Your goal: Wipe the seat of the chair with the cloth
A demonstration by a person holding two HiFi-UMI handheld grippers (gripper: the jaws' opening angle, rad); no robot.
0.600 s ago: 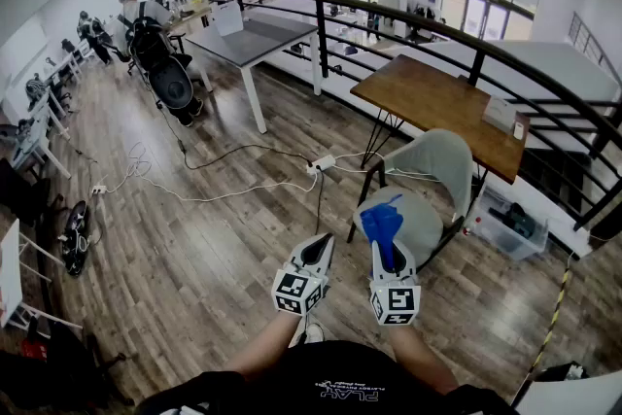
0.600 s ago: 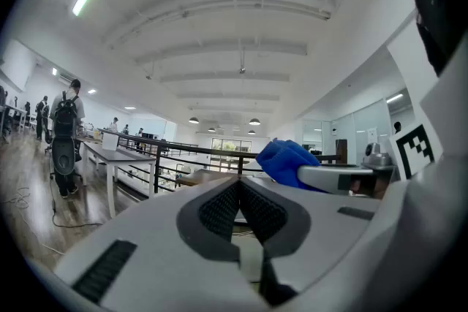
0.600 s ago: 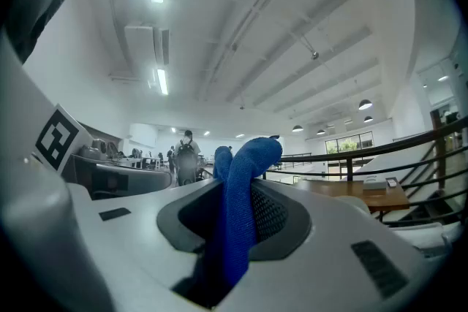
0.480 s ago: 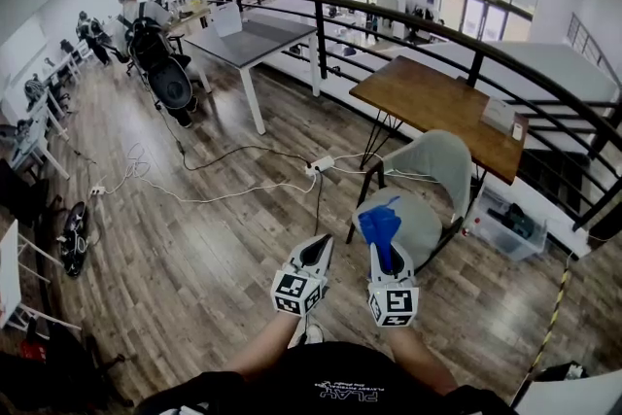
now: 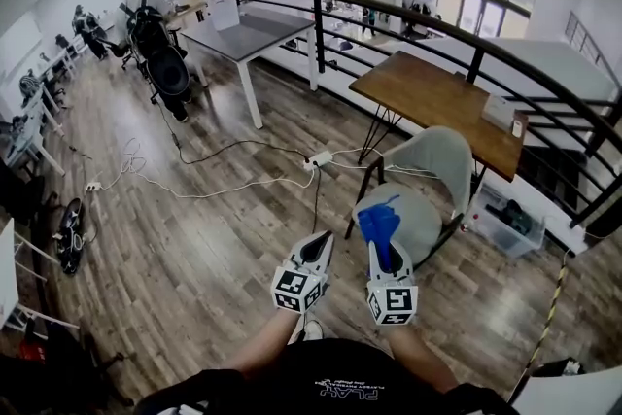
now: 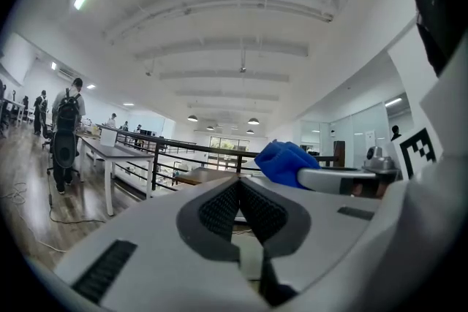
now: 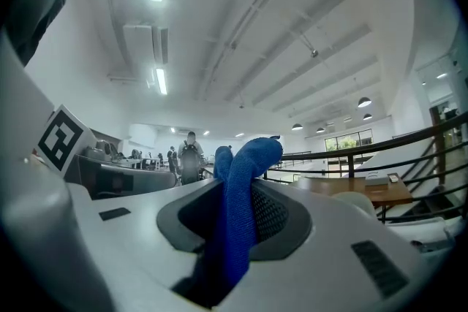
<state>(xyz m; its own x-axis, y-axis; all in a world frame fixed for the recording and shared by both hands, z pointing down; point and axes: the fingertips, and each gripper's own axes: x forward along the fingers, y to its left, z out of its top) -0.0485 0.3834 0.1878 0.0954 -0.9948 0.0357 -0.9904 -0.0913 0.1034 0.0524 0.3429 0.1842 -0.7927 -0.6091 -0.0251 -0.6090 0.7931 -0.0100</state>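
A grey chair (image 5: pixel 428 180) with a rounded seat (image 5: pixel 416 221) stands beside a wooden table (image 5: pixel 437 107) in the head view. My right gripper (image 5: pixel 386 253) is shut on a blue cloth (image 5: pixel 378 223), which bunches up above the jaws and hangs over the seat's near edge; the same cloth (image 7: pixel 241 179) fills the jaws in the right gripper view. My left gripper (image 5: pixel 315 255) is held level to its left, shut and empty, pointing at the floor short of the chair. From the left gripper view the cloth (image 6: pixel 285 161) shows to the right of the left gripper (image 6: pixel 238 183).
A black railing (image 5: pixel 466 44) curves behind the table. A power strip and cables (image 5: pixel 319 160) lie on the wood floor left of the chair. A clear storage box (image 5: pixel 505 221) sits under the table. A grey desk (image 5: pixel 248 34) and seated people are farther left.
The view has shifted slightly; both grippers and the cloth stay in nearly the same place before the chair.
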